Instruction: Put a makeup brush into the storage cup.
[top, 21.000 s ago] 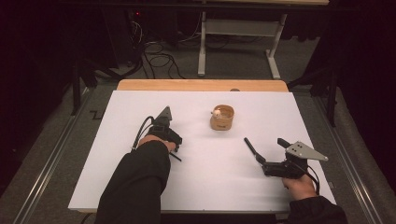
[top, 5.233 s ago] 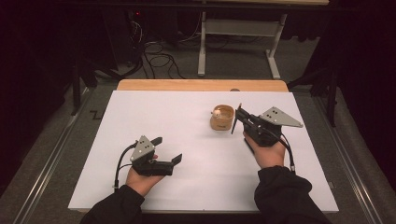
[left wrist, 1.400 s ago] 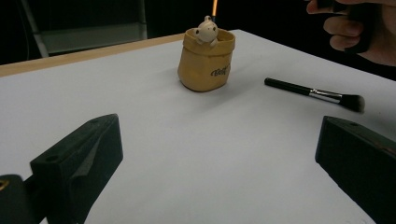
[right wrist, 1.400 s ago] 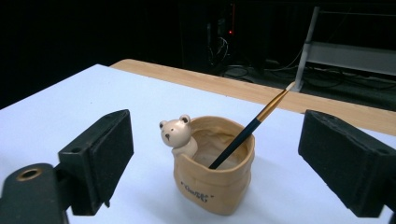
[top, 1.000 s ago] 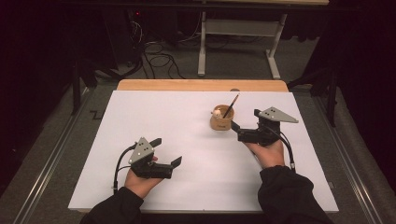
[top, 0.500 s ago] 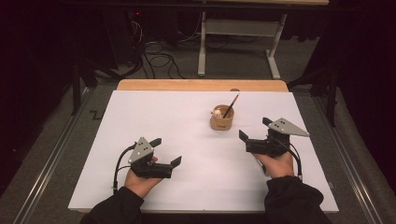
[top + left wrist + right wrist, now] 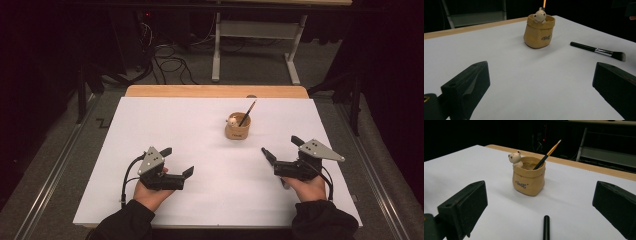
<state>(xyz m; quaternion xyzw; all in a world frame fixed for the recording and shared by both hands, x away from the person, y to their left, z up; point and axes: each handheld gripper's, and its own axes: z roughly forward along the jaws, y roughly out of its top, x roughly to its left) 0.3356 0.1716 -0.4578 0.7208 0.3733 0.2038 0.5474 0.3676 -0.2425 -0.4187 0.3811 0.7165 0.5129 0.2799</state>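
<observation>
A tan sack-shaped pot [image 7: 237,130] with a small bear figure [image 7: 515,158] on its rim stands on the white table [image 7: 150,120], right of centre. A thin orange-and-black brush [image 7: 547,153] leans upright inside it. My left gripper [image 7: 178,161] rests at the near left, open and holding nothing. At the near right my right gripper [image 7: 279,145] is also open and holding nothing, aimed at the pot [image 7: 529,180] from a short way off. A black makeup brush [image 7: 596,50] lies flat on the table between the pot [image 7: 539,31] and my right gripper; its handle end [image 7: 546,227] shows between the right jaws.
A wooden strip [image 7: 215,91] runs along the table's far edge. Beyond it are a grey floor with cables [image 7: 170,62] and a metal frame [image 7: 260,30]. Rails run along both sides of the table.
Over the last second my right gripper drew back from the pot toward the near right. The thin brush it held five seconds ago now stands in the pot. My left gripper stays still.
</observation>
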